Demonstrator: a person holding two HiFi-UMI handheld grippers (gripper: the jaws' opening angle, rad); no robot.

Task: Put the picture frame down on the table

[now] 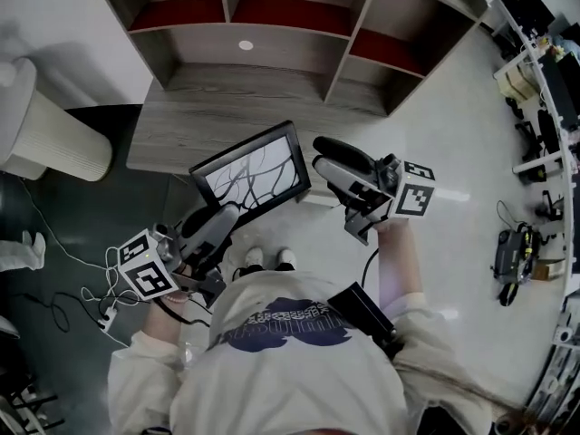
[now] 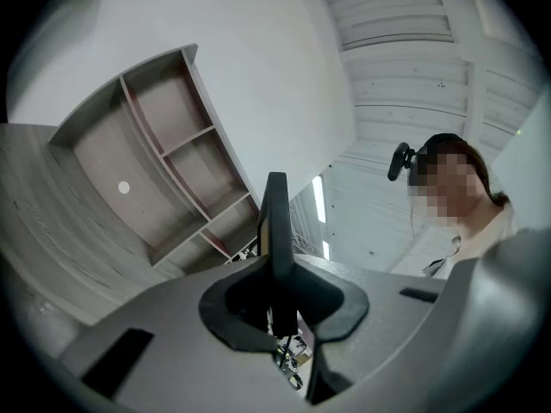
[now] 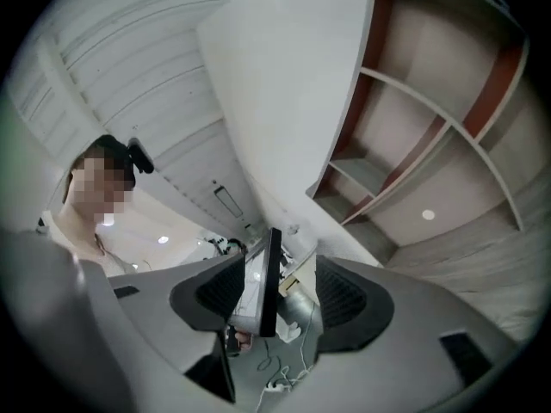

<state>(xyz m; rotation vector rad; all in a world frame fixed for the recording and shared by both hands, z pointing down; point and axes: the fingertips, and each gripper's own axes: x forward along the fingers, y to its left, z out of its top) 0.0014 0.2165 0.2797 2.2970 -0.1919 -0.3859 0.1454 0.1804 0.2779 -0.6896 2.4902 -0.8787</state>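
Note:
The picture frame (image 1: 254, 172) is black with a white picture of dark branches. It hangs tilted over the front edge of the grey wooden table (image 1: 181, 125). My left gripper (image 1: 222, 214) is shut on the frame's lower left edge. In the left gripper view the frame (image 2: 277, 222) stands edge-on, pinched between the jaws of the gripper (image 2: 277, 295). My right gripper (image 1: 324, 163) sits at the frame's right edge. In the right gripper view the frame's edge (image 3: 269, 274) lies between the parted jaws, and the gripper (image 3: 275, 291) shows a clear gap beside its right pad.
A shelf unit (image 1: 272, 25) with open compartments stands along the back of the table. A white ribbed cylinder (image 1: 54, 139) is at the left. Cables (image 1: 82, 297) lie on the dark floor. Racks of equipment (image 1: 544, 107) line the right side. The person's feet (image 1: 267, 259) are below the frame.

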